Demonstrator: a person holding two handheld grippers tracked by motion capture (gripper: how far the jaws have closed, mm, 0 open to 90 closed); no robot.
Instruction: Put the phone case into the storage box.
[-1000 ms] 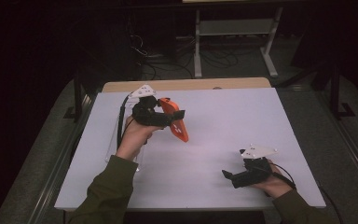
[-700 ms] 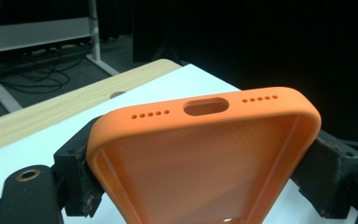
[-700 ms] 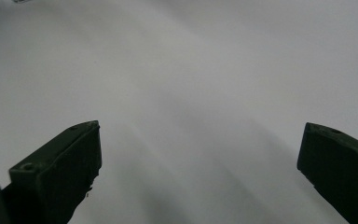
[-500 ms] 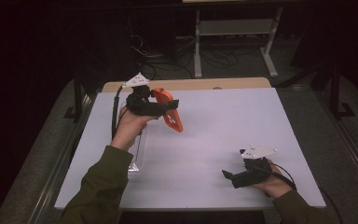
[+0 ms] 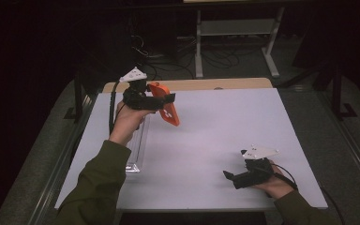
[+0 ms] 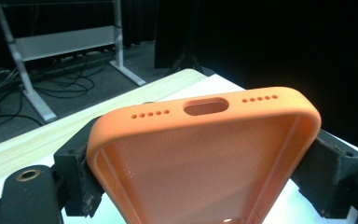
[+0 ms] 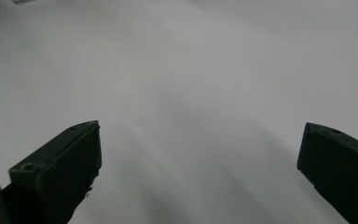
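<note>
We hold the orange phone case [image 5: 165,104] in our left gripper [image 5: 161,101], lifted above the far left part of the white table [image 5: 225,131], and the two black jaws are closed on its long sides, one on each side, as the left gripper view shows with the orange phone case [image 6: 205,158] pressed between them. We think this side grip is chosen because the case is soft and hollow: taken by the edges, its open inside stays free and faces the camera, and the end with the charging slot and the small holes points away from us. The case hangs tilted, with its lower end toward the table, so it touches nothing under it. Below our left forearm, a clear plastic tray [image 5: 137,145] lies on the table near the left edge; probably the case belongs with it, but we cannot tell this for sure. Our right gripper [image 5: 232,177] rests low near the front right corner, well apart from the case, and its jaws stand wide apart with only bare table between them in the right gripper view. We judge that it waits there so it does not disturb the left hand and is ready to help.
</note>
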